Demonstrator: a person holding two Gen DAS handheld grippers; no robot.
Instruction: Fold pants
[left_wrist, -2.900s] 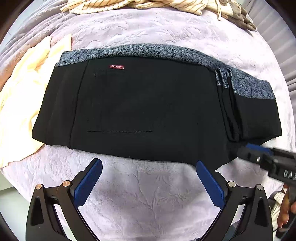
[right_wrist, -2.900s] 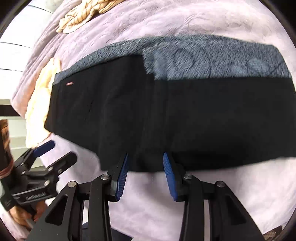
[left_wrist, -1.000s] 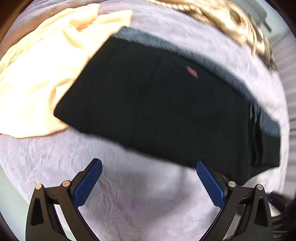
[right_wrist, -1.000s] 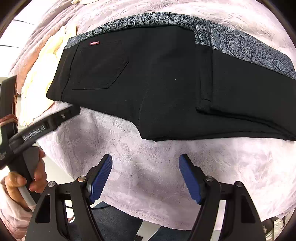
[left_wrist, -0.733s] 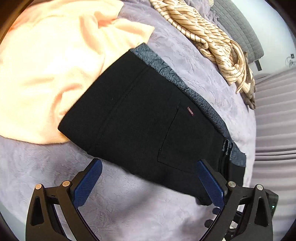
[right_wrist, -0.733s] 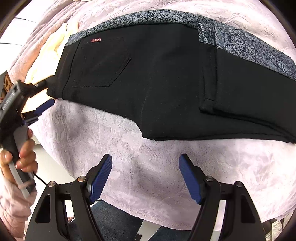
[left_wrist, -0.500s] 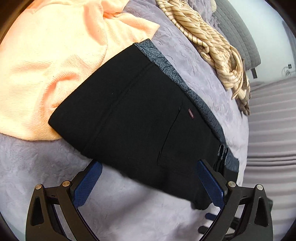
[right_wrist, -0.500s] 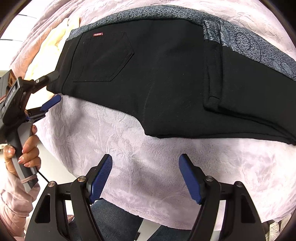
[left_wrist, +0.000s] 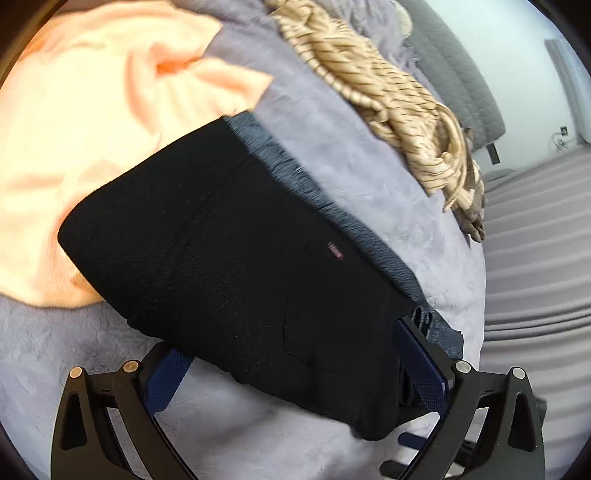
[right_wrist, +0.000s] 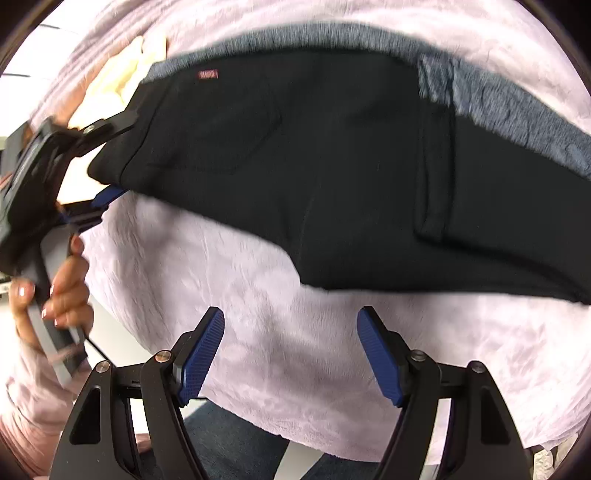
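Left wrist view: one pair of folded black pants (left_wrist: 236, 258) lies on the lilac bedspread (left_wrist: 369, 177), its near end now lying between the wide-spread fingers of the left gripper (left_wrist: 295, 373), over the lower pad; half a second ago that end lay just ahead of them. One peach towel (left_wrist: 92, 122) and one striped garment (left_wrist: 388, 96) lie beside and beyond. Motion blurs the red label.

Right wrist view: the right gripper (right_wrist: 291, 354) hovers released over bare bedspread, as before, pants just ahead. One hand (right_wrist: 62, 284) holds the other gripper, whose fingers straddle the pants' left corner; whether they pinch is unclear. The right end is cut off.
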